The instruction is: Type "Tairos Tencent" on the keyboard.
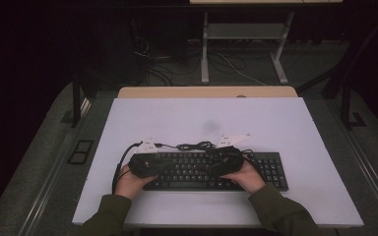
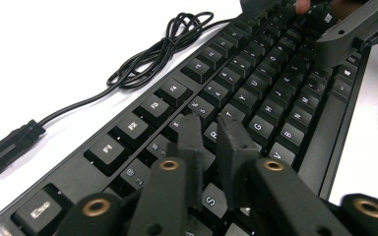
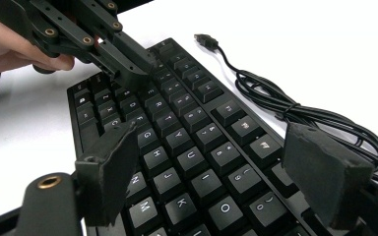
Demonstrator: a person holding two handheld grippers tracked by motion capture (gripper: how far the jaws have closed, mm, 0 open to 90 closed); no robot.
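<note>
1. Squarely across the near half of the white worktop (image 1: 295,132) lies the black keyboard (image 1: 270,169), long edge facing the person, so both hands reach it from below without crossing.
2. Its cable (image 2: 162,46) lies coiled loosely just behind the top row, with the USB plug (image 3: 206,40) free on the worktop; the keyboard looks unconnected, so pressing keys here would be practice in touch rather than typing.
3. The left tool (image 2: 211,147) hovers low over the left letter block, jaws drawn almost together with nothing between them. I judge that narrow tip suits poking 1 key at a time.
4. The right tool (image 3: 216,167) hangs over the middle letter keys with its 2 padded jaws spread wide apart, holding nothing; that spread would straddle several keys, so it seems merely poised.
5. Both tools tilt down toward the keys from opposite ends, each hand (image 1: 248,177) gripping from the near side, which keeps the key legends visible between them.
</note>
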